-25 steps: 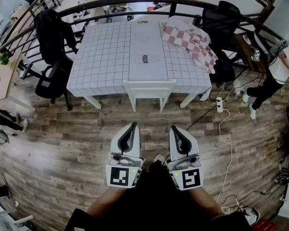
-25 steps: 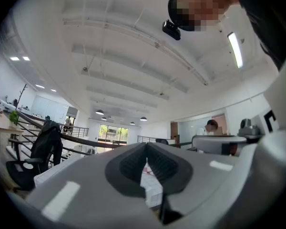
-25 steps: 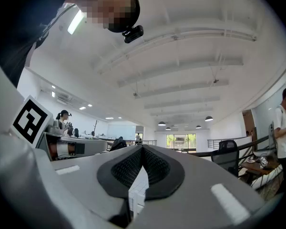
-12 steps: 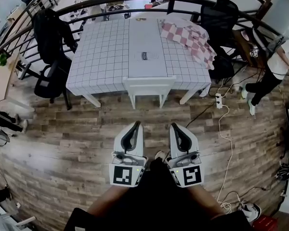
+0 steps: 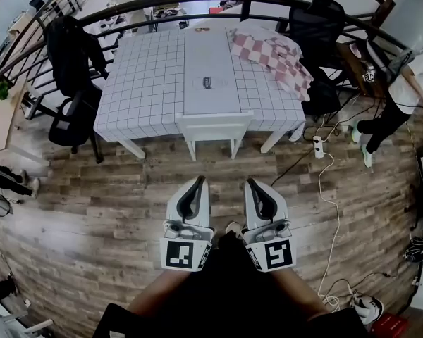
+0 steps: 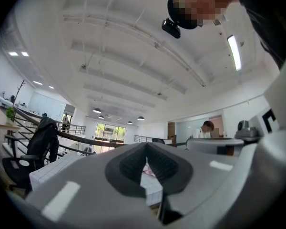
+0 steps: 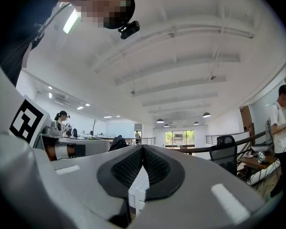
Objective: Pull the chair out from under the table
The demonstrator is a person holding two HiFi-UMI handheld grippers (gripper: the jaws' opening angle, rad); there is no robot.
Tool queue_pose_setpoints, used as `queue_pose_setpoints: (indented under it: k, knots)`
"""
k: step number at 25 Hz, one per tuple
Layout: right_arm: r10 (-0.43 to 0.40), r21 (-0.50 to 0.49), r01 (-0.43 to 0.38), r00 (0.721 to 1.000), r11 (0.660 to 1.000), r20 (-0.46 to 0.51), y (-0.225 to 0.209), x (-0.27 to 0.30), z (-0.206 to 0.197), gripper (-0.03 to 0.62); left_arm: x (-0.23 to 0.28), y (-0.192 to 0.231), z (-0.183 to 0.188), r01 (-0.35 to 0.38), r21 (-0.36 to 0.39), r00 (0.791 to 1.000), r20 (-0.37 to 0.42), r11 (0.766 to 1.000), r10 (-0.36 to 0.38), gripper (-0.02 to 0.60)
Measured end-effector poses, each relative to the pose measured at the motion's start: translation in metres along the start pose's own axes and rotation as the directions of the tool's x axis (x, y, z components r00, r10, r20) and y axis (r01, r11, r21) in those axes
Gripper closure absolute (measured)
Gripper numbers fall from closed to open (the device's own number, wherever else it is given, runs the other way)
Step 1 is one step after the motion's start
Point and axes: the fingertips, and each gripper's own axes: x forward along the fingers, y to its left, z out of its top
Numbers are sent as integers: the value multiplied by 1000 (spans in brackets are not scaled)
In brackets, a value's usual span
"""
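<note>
Wood floor (image 5: 92, 189) lies bare between the white chair (image 5: 214, 125), tucked under the table (image 5: 148, 83) at upper centre, and the left gripper (image 5: 197, 182) and right gripper (image 5: 253, 184), both closed and empty. Black office chair (image 5: 70, 111) stands left, power strip (image 5: 316, 146) right.

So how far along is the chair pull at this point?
Nothing looks done: the white chair sits tucked under the tiled table. In hand: the left tool and right tool are shut, empty, side by side over the wood floor, short of the chair. Left: reach, grip the chair back, pull it out.
</note>
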Motion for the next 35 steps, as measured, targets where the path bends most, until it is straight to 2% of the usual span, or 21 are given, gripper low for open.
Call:
queue_pose_setpoints:
  k: [7,13,24,27,29,35]
  knots:
    - [9,10,-9,1000,1000,4,-18,-2,15,595,10,-7,16,-32,-11,999,3,999,32,572]
    - [9,-2,-9,1000,1000,18,-30,3,0,595,19,6,-5,-64,-6,998,5,998,64,572]
    - [59,0,-59,998,998,17,-77,-6,-22,595,34,-18,-12,-130,43,991,-1,991,131,572]
    - [67,42,-69,997,997,49,-84,-10,-21,595,36,-20,-18,-139,35,990,-18,990,140,572]
    - [83,36,-86,995,996,59,-85,-13,-21,595,38,-19,-26,-144,20,989,-41,989,144,572]
    - [87,15,-87,996,996,21,-92,-12,-33,595,49,-24,-29,-117,51,992,-44,992,120,572]
